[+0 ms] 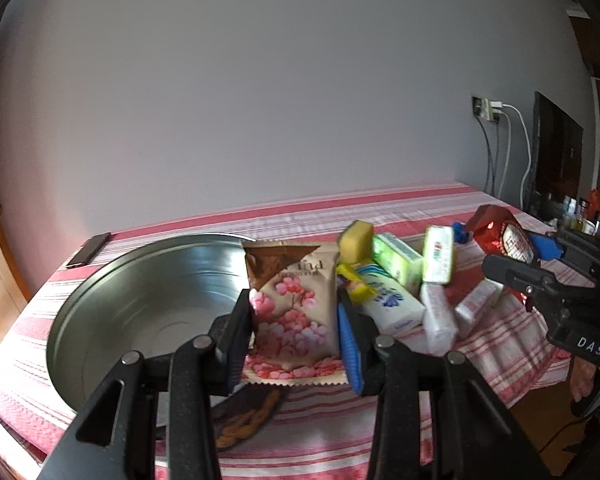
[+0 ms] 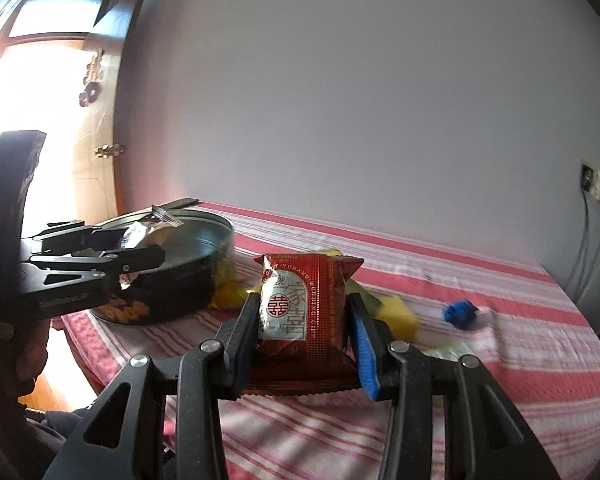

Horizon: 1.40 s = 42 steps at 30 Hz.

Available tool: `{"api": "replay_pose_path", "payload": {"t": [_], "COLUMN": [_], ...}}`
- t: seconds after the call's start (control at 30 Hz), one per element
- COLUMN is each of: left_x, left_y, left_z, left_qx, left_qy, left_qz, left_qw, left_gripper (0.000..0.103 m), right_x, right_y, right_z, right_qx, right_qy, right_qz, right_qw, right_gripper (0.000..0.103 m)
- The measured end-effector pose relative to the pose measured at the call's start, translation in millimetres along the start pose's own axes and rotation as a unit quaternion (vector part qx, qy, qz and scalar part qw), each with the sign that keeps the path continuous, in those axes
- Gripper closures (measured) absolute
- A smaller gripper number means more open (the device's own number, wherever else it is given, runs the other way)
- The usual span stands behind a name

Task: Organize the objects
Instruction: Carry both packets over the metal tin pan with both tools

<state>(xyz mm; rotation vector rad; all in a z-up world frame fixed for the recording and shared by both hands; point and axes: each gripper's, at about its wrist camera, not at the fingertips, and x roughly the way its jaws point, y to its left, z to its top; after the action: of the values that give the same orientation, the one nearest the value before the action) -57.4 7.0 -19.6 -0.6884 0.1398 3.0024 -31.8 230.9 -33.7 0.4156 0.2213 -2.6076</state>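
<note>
My left gripper (image 1: 296,312) is shut on a beige snack packet with pink blossoms (image 1: 292,304), held above the table beside the round metal tin (image 1: 148,292). My right gripper (image 2: 304,320) is shut on a red foil snack packet (image 2: 304,304), lifted over the striped cloth. The left wrist view shows that red packet (image 1: 500,236) and the right gripper (image 1: 540,256) at the far right. In the right wrist view the left gripper (image 2: 140,256) sits at the left with its packet (image 2: 148,236) in front of the tin (image 2: 188,248).
A pile of small packets lies on the red-striped cloth: a yellow sponge (image 1: 356,238), green boxes (image 1: 398,258), a white-blue pack (image 1: 392,304), white packs (image 1: 440,316). A blue item (image 2: 460,312) lies further right. A dark phone (image 1: 89,250) sits behind the tin. The wall is close behind.
</note>
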Motion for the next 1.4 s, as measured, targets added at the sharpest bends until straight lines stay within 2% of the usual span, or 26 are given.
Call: {"api": "replay_pose_path", "payload": {"t": [0.37, 0.77, 1.4], "left_x": [4, 11, 35], "left_y": [31, 60, 103], "left_z": [0, 2, 9], "left_qx": [-0.021, -0.031, -0.03], "left_qy": [0.005, 0.008, 0.041], "left_qz": [0.031, 0.061, 0.106], "left_qw": [0.9993, 0.9976, 0.9931], "left_gripper": [0.064, 0.064, 0.064], "right_x": [26, 42, 105], "right_y": [21, 28, 50], "right_z": [23, 39, 75], "right_qx": [-0.036, -0.042, -0.048], "right_qy": [0.001, 0.009, 0.04], "right_qz": [0.027, 0.048, 0.084], "right_qw": [0.999, 0.998, 0.994], "right_gripper": [0.058, 0.058, 0.058]}}
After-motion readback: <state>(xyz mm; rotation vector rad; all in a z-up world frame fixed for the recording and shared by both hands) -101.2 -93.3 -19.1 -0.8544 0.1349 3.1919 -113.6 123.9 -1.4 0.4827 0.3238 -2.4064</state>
